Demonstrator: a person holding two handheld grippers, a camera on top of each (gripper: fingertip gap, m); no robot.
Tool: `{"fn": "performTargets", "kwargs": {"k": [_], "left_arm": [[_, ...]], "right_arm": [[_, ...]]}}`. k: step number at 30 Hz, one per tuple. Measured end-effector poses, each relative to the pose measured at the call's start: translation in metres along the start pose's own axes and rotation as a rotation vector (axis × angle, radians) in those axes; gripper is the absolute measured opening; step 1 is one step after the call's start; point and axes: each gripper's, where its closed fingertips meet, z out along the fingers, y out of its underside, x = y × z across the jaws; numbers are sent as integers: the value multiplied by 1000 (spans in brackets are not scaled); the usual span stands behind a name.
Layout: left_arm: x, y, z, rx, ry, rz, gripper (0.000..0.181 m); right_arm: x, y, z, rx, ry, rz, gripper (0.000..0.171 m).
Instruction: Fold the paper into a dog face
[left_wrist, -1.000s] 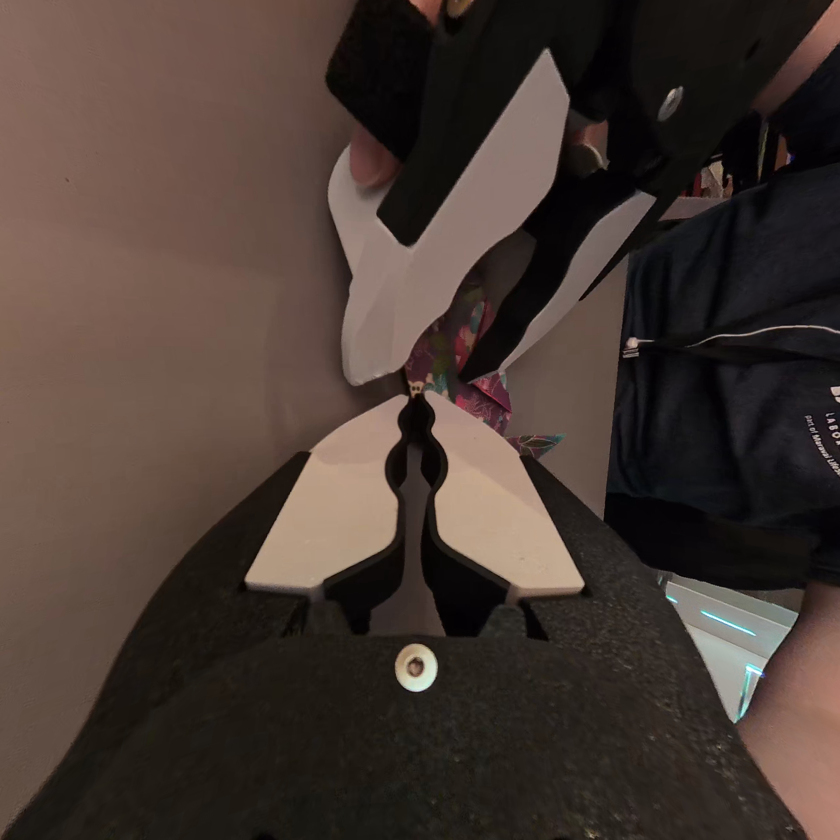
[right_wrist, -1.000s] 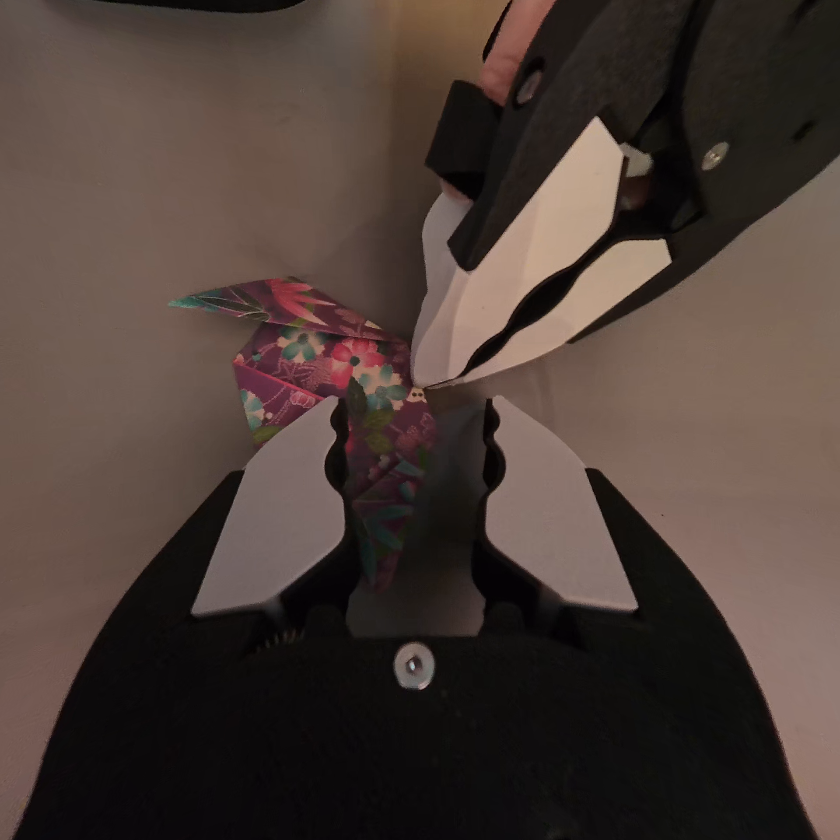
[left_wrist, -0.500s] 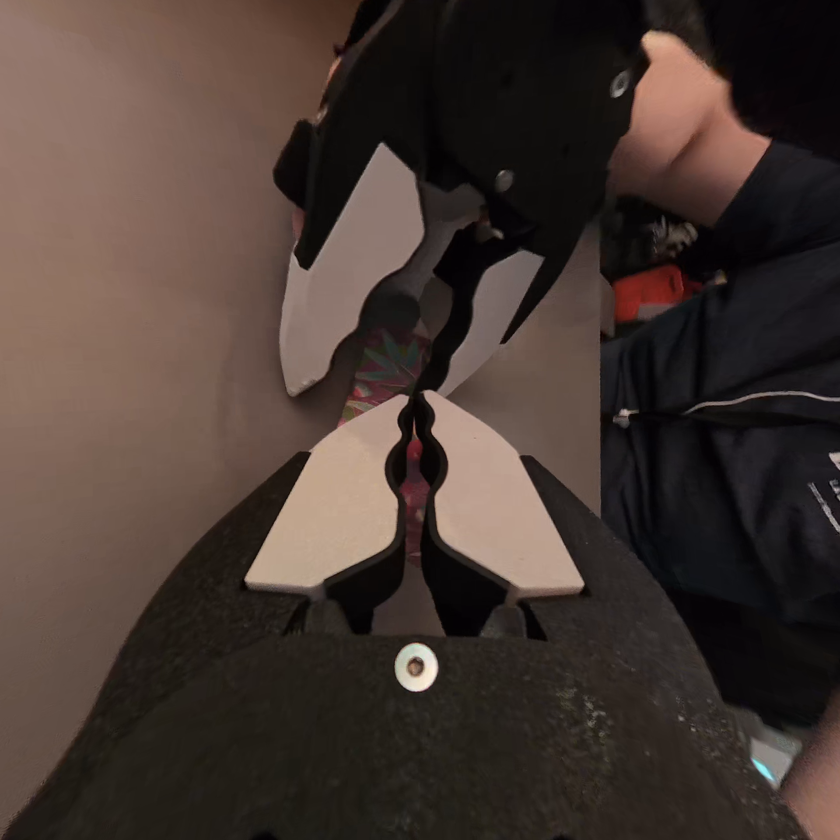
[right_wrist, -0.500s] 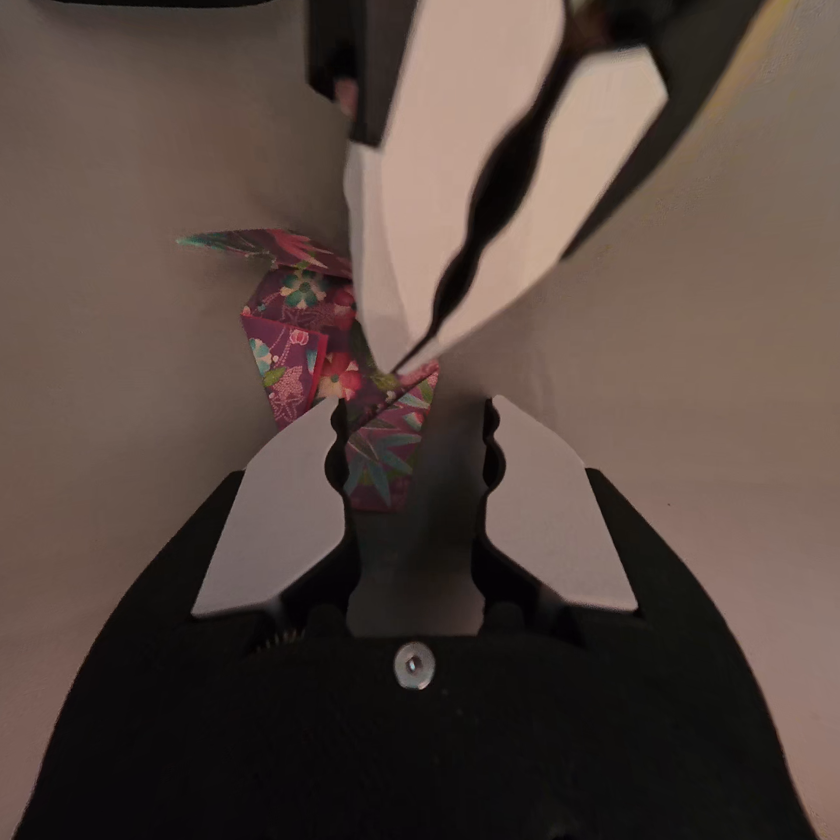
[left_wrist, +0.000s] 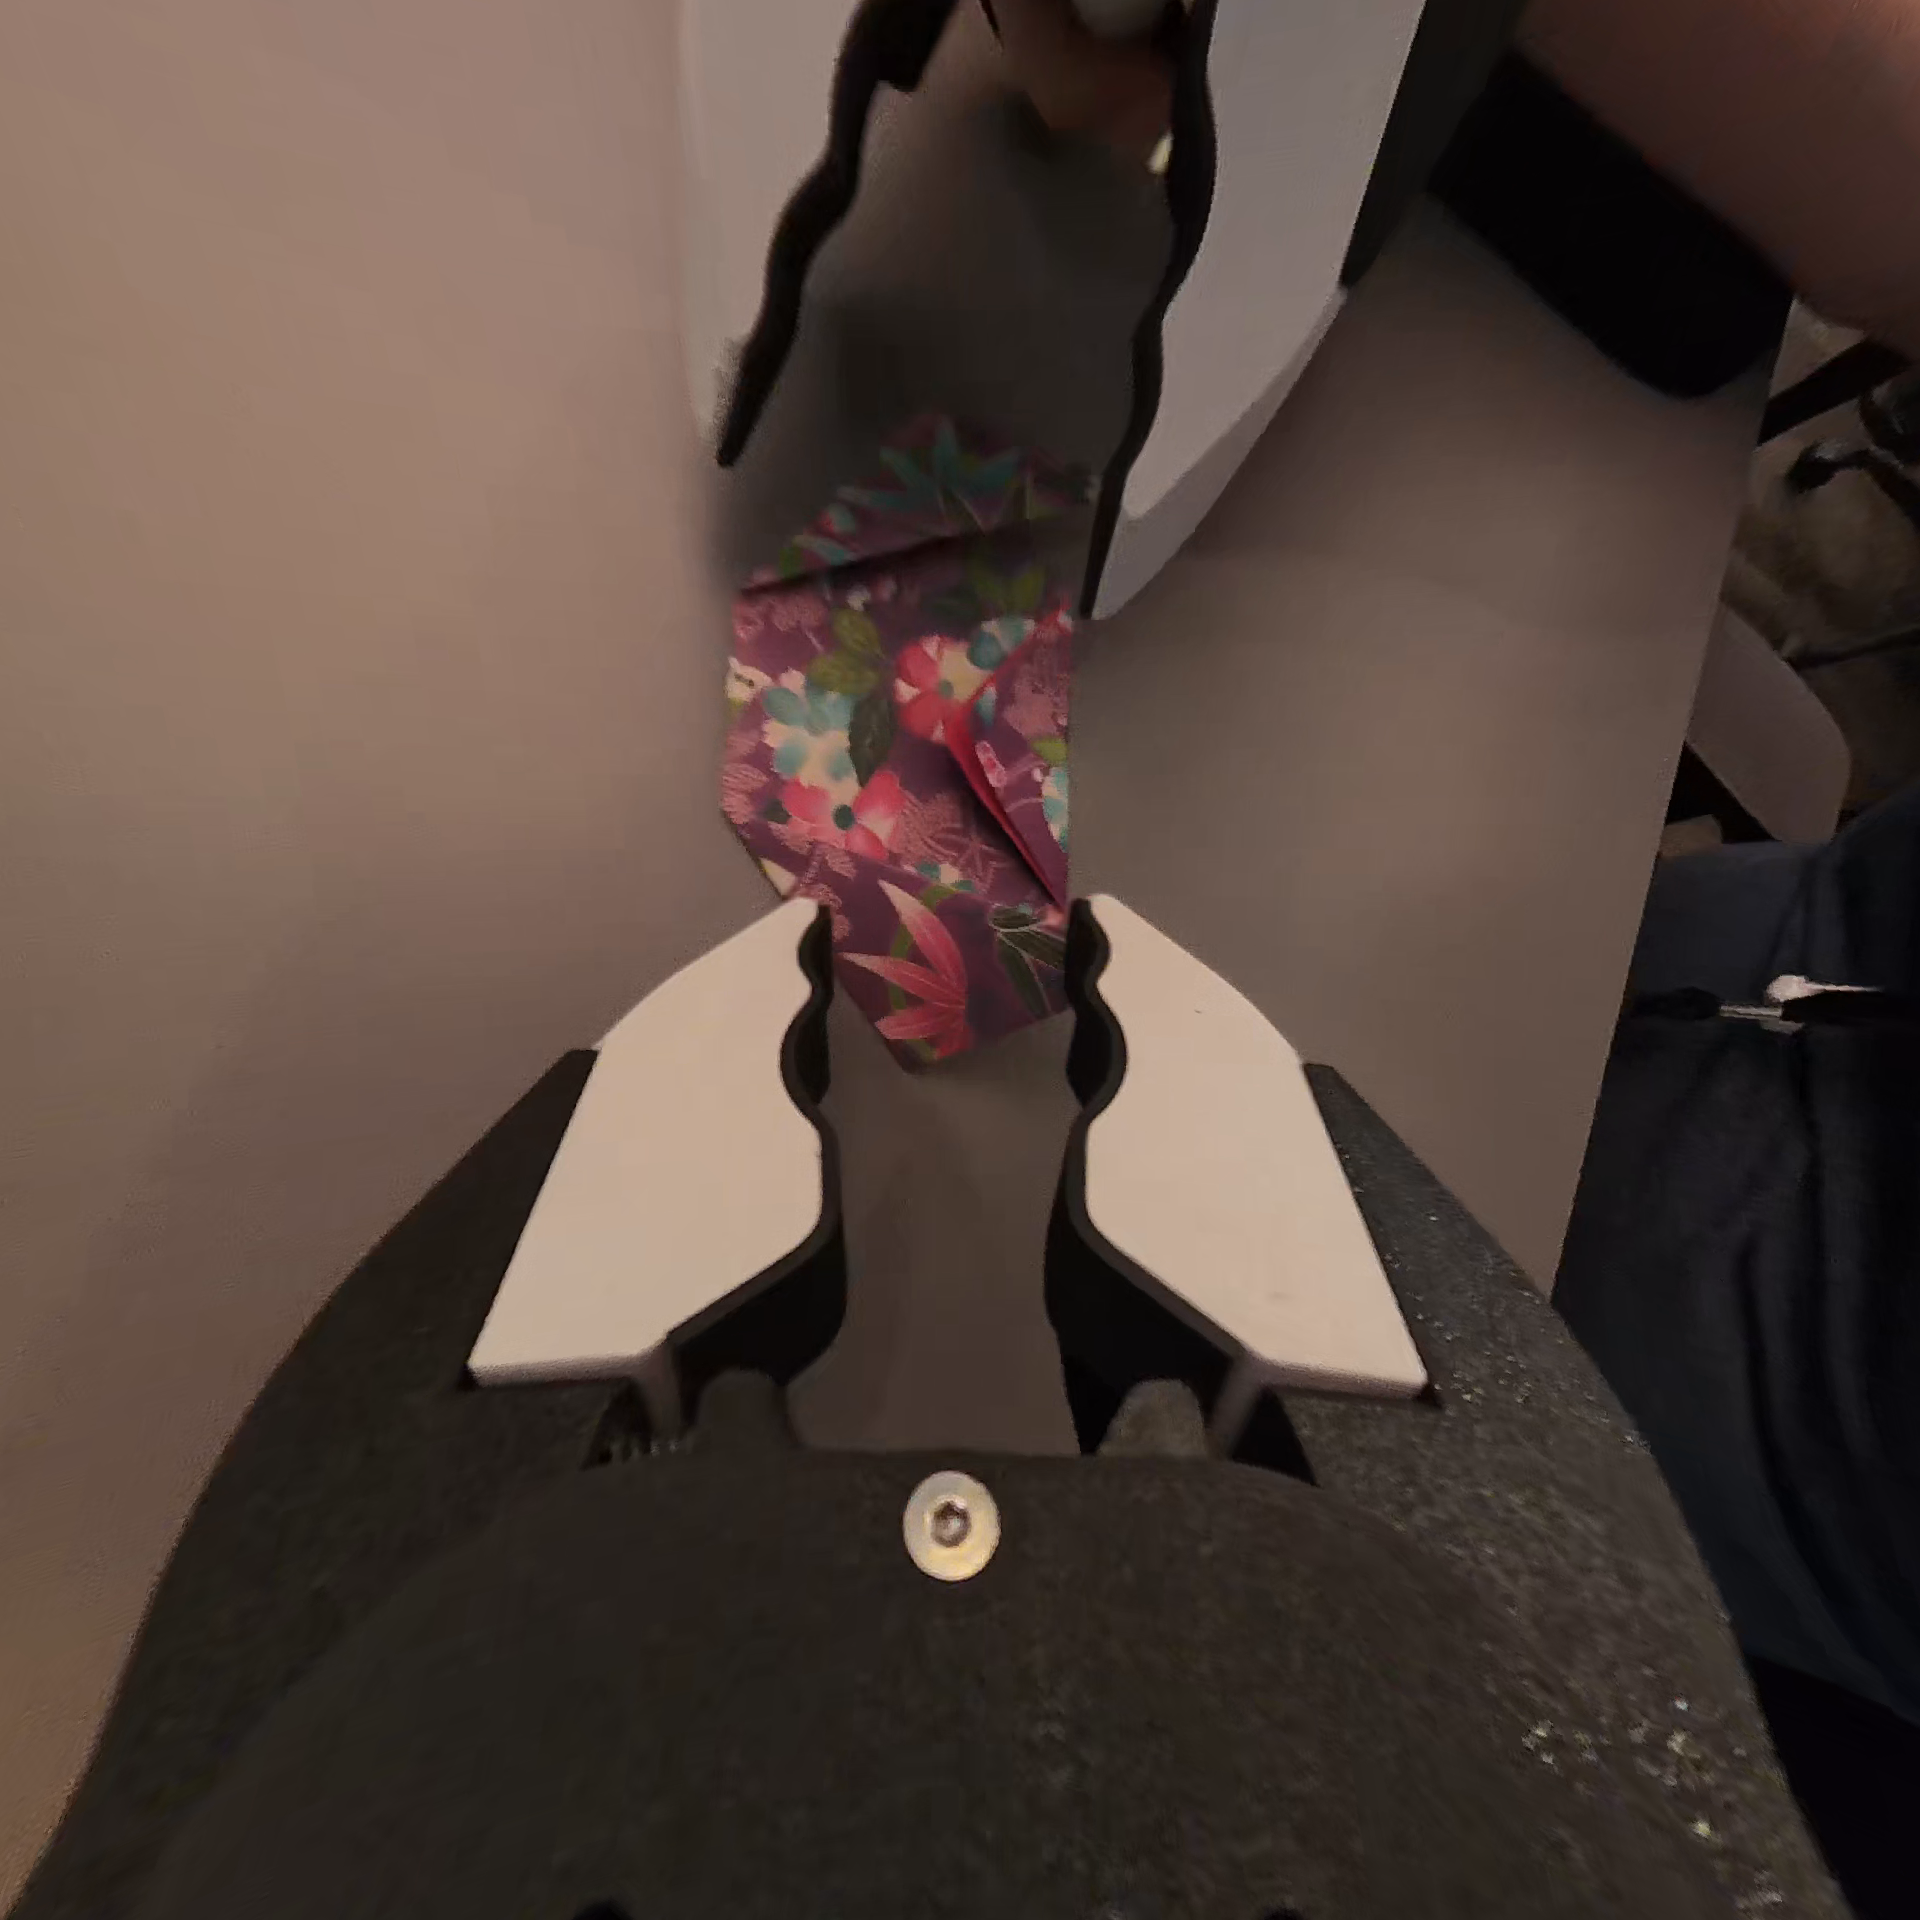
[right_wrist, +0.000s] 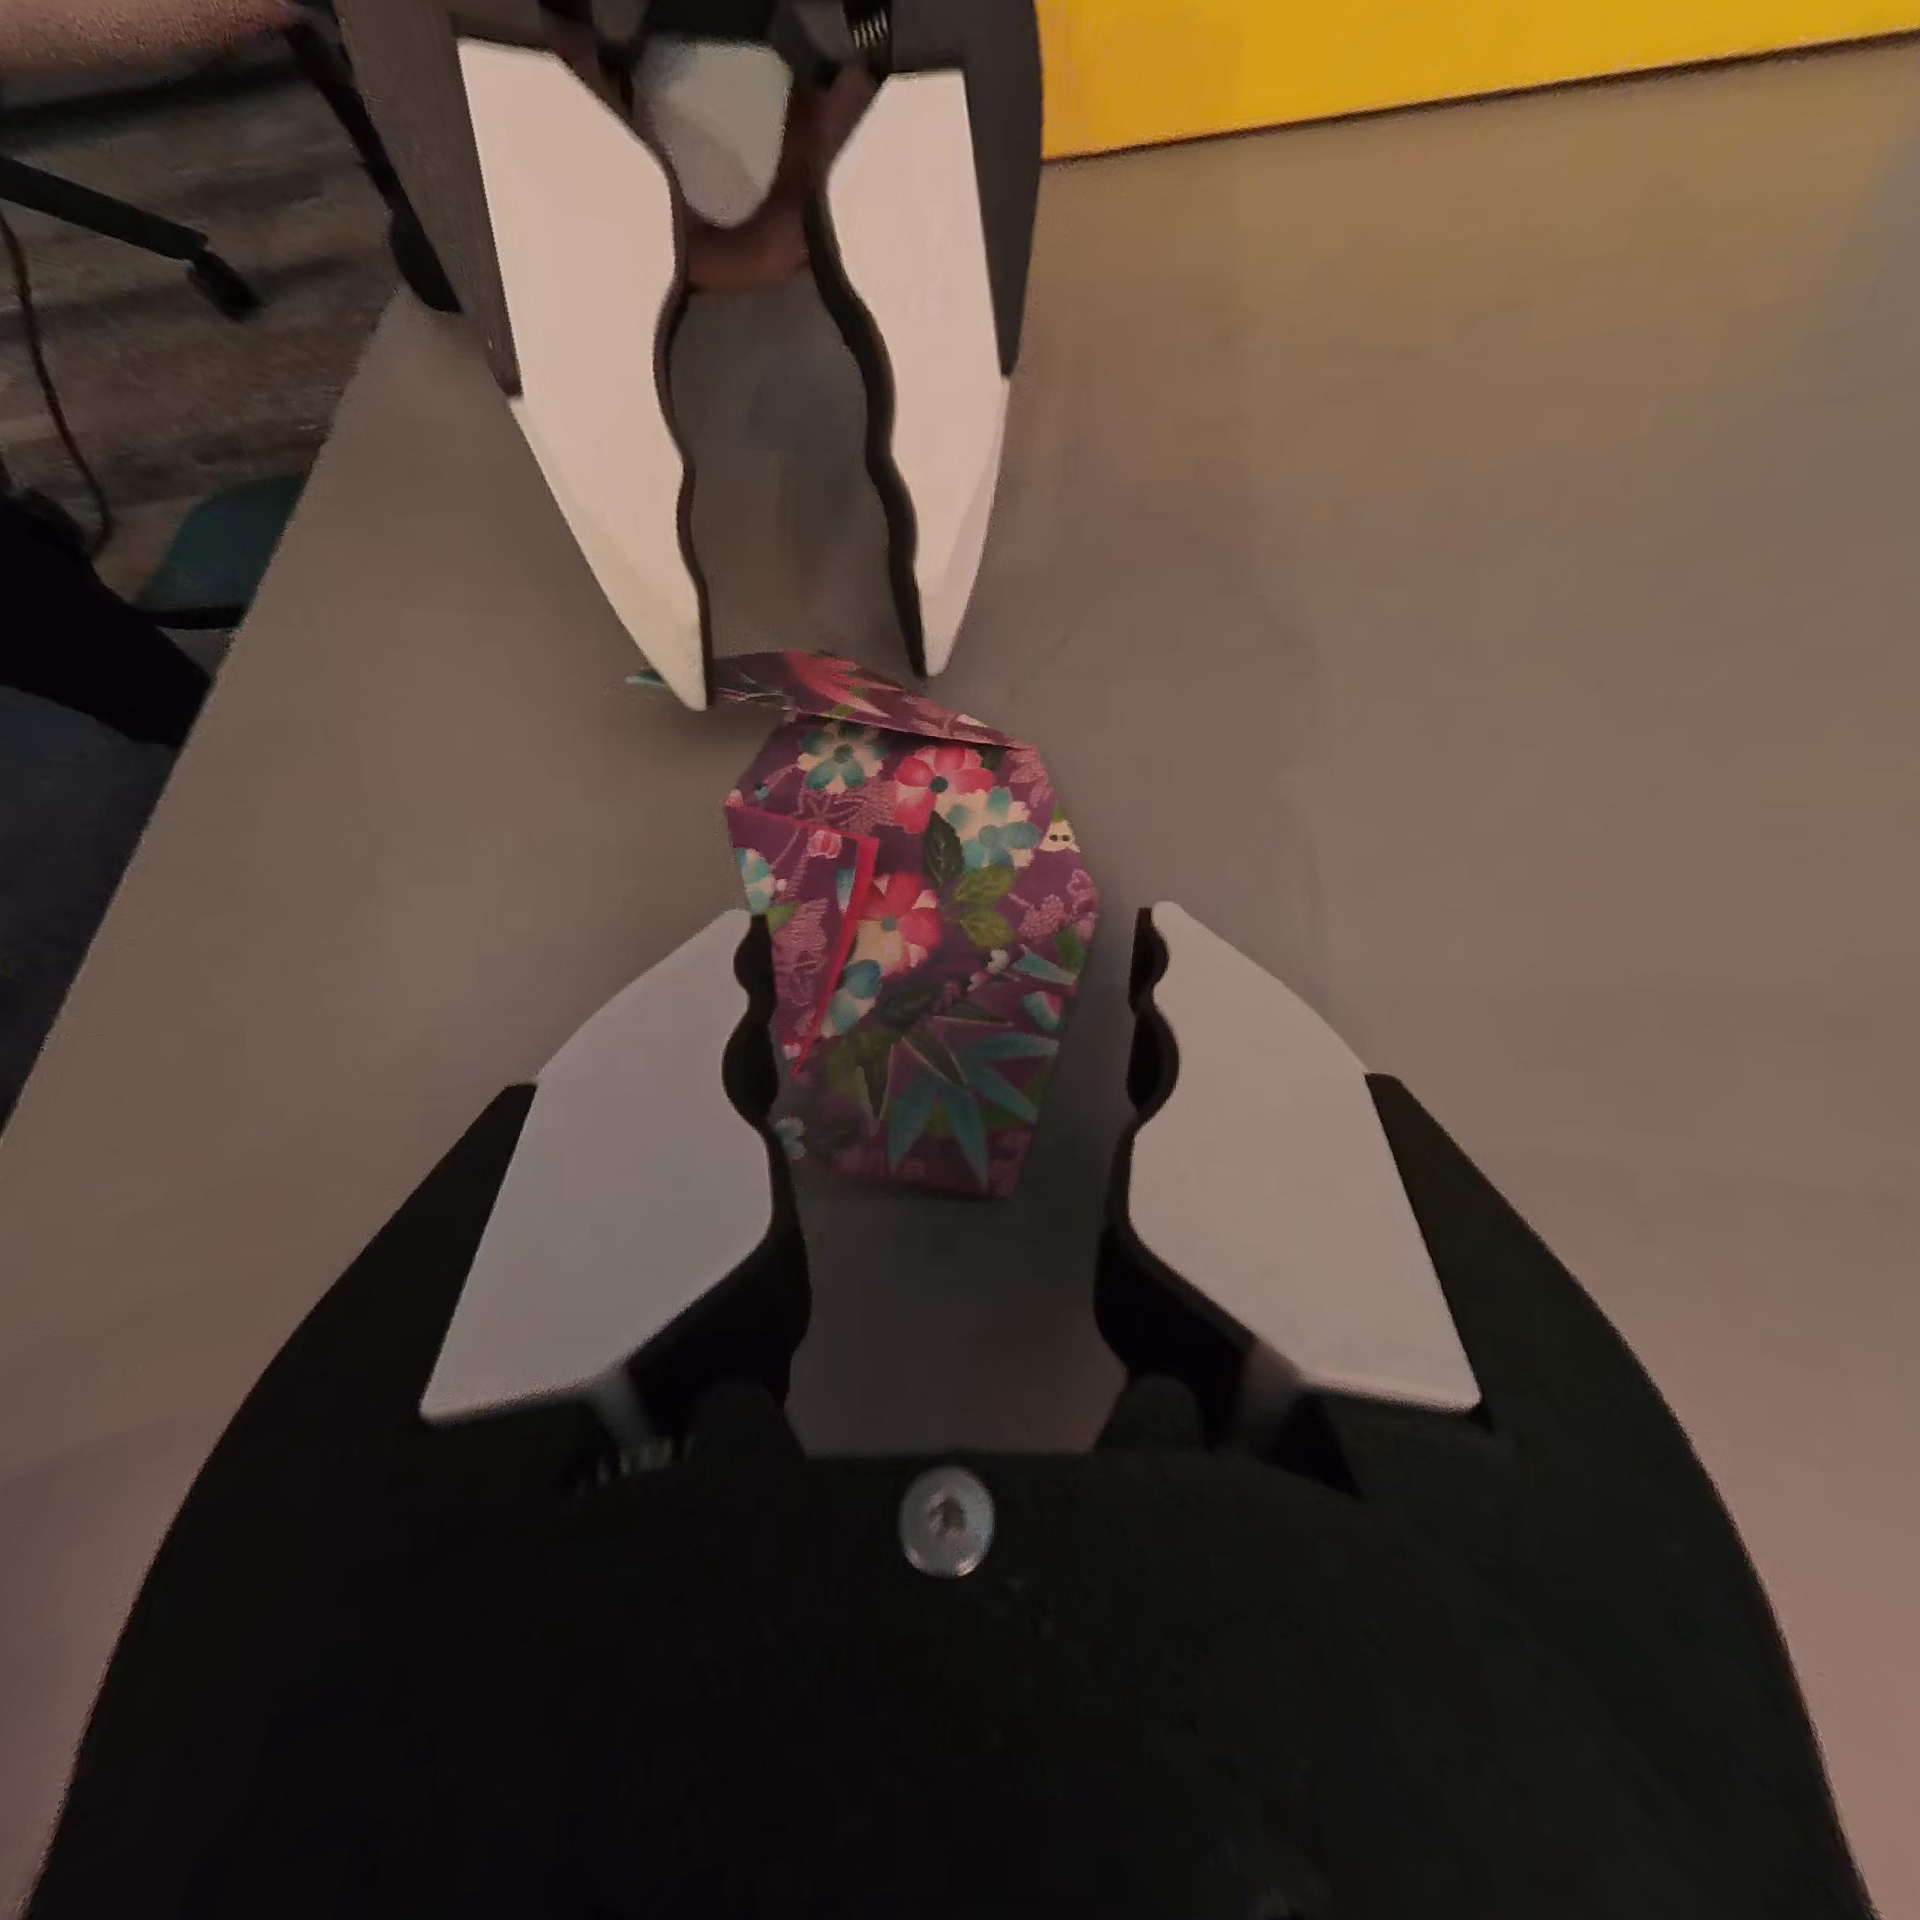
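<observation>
The folded paper, purple with a floral print, lies on the grey table. It also shows in the left wrist view. My right gripper is open, with the paper's near end between its fingers and not pinched. My left gripper is open too, and the paper's other end reaches between its fingertips. The two grippers face each other across the paper: the left gripper shows at the top of the right wrist view, over a raised flap. The right gripper shows at the top of the left wrist view.
The table's edge runs along the left of the right wrist view, with floor and chair legs beyond. A yellow surface stands at the far side. A person's dark clothing is at the right of the left wrist view.
My left gripper was shut on the paper and has opened and let go. The paper has come down flat onto the table. Both grippers have swung round to face each other along it.
</observation>
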Motion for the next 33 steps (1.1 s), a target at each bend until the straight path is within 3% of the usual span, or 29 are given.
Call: {"fn": "performTargets", "kwargs": {"k": [1,5,11,22,29,33], "left_arm": [[2,2,2,-3,-22,18,49],[12,7,0,8,-125,107,60],[18,18,3,-12,-238,201,57],[14,22,12,79,-222,140,51],[14,23,11,69,-221,150,50],[18,12,-8,157,-168,108,57]], "right_arm": [[-4,-2,-1,8,-16,-8,65],[-23,-4,4,6,-89,-80,56],[-35,3,23,-94,-159,-30,43],[-36,4,38,-235,-134,-37,40],[-47,3,38,-232,-244,13,14],[-50,0,33,-201,-265,10,2]]}}
